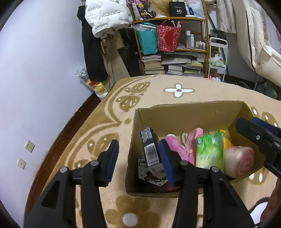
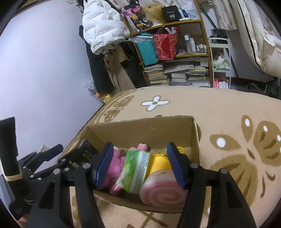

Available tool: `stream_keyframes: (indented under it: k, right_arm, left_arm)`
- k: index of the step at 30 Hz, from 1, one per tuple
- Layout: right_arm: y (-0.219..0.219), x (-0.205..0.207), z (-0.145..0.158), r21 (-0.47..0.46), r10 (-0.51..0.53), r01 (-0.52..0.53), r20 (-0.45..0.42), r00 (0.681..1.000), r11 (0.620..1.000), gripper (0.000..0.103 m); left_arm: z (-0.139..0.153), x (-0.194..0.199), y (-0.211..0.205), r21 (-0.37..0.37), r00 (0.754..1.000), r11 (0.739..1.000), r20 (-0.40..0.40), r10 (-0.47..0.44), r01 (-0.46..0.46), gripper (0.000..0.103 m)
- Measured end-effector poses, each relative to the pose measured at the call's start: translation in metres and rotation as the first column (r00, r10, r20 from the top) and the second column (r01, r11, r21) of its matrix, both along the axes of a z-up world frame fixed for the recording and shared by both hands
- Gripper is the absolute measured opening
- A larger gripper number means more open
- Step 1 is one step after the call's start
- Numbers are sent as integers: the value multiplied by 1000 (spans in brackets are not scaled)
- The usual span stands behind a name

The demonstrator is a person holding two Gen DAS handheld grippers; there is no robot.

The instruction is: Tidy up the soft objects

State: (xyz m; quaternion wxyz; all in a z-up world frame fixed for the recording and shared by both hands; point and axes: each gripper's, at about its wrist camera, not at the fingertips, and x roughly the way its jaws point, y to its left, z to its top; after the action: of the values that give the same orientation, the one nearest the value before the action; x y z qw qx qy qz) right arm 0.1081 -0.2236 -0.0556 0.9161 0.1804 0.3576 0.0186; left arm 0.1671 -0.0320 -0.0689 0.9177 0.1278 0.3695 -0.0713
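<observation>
An open cardboard box [image 1: 193,103] [image 2: 140,121] stands on the rug. Inside lie a pink plush [image 1: 175,145] [image 2: 116,163], a green tissue pack [image 1: 209,150] [image 2: 135,170], a yellow toy [image 1: 227,142] [image 2: 158,163] and a pink swirl roll [image 1: 240,161] [image 2: 163,193]. A dark barcoded carton [image 1: 150,145] leans at the box's left end. My left gripper [image 1: 139,157] is open and straddles the box's left wall without pinching it. My right gripper [image 2: 139,164] hangs open over the soft things, which lie between its pads unpressed.
A beige flowered rug [image 2: 228,108] covers the floor. Behind it stands a shelf [image 1: 172,19] with bags, bottles and stacked books, with hanging coats [image 1: 105,15] to its left and a white cart [image 1: 217,57] to its right. A pale wall [image 1: 43,70] runs along the left.
</observation>
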Motion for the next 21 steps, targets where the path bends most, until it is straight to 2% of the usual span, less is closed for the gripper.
stream_keyframes:
  k: [3,6,8,11,18,21]
  right_arm:
    - [-1,-2,1,-10,-7,7,2,1000,1000,68]
    - [1,-4,4,-26,-11,11,9,1000,1000,79]
    - [1,-7,6,-28,-10,11,17,1000,1000,81]
    - [1,-11,8,-31,-10,11,23,1000,999,90]
    - [4,-23,16,-43,-10,11,36,999,999,97]
    - [7,-32,22,-57,-9,12,55,998,998,99]
  left_arm:
    - [3,-1,2,-3,1000,1000,10,6,-6,50]
    - [7,-4,4,-2,1000,1000,22,9,-9,51]
    - [10,-7,5,-3,1000,1000,29,9,-9,52]
    - [16,-12,7,-5,999,1000,41,11,-11,54]
    - [37,-30,12,-32,996,999,83,23,-20,68]
    - [43,-39,10,-4,994,1000,108,16,-15,76]
